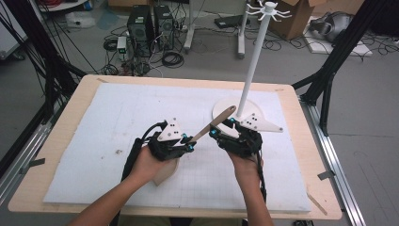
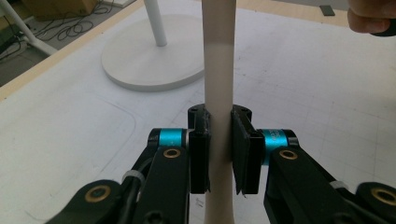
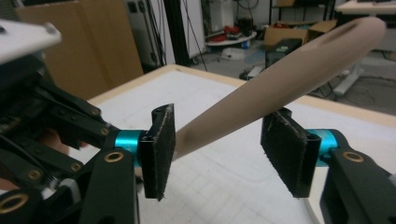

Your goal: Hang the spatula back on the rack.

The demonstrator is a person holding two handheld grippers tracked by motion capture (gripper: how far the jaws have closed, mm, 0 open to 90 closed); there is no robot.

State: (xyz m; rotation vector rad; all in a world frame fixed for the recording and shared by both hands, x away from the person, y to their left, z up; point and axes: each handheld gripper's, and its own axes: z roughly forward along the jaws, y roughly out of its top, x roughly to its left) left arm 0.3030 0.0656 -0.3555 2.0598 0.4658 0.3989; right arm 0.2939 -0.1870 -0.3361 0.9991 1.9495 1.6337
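High view: left gripper (image 1: 190, 142) clamped on the handle of a beige wooden spoon (image 1: 214, 124), handle slanting up and to the right toward the base of a white stand (image 1: 254, 52); spoon's broad end showing pale under the left hand (image 1: 151, 161), low over the white mat (image 1: 113, 122). Right gripper (image 1: 221, 132) just beside the handle's upper part, in front of the stand's round base, held by the right hand (image 1: 244, 162); grey three-cornered plates on top of both grippers. Mat lying on a light wooden table (image 1: 61, 136); computer towers and cables on the floor beyond. Left gripper view: both black pads (image 2: 245, 149) pressed flat on the spoon handle, handle running straight up between them, clenched tight; white stand base and pole at upper left on the mat; fingers of the other hand at the top right corner. Right gripper view: jaws apart, handle crossing the gap on a slant from lower left to upper right; left pad (image 3: 161, 149) touching or almost touching the handle, cannot tell which; right pad (image 3: 287, 154) clear of it, so no grip here, released. Left gripper's dark body (image 3: 56, 135) at the left edge, holding the handle lower down. Handle tip with an oval hole at top right, raised above the table; cardboard boxes and desks blurred behind.
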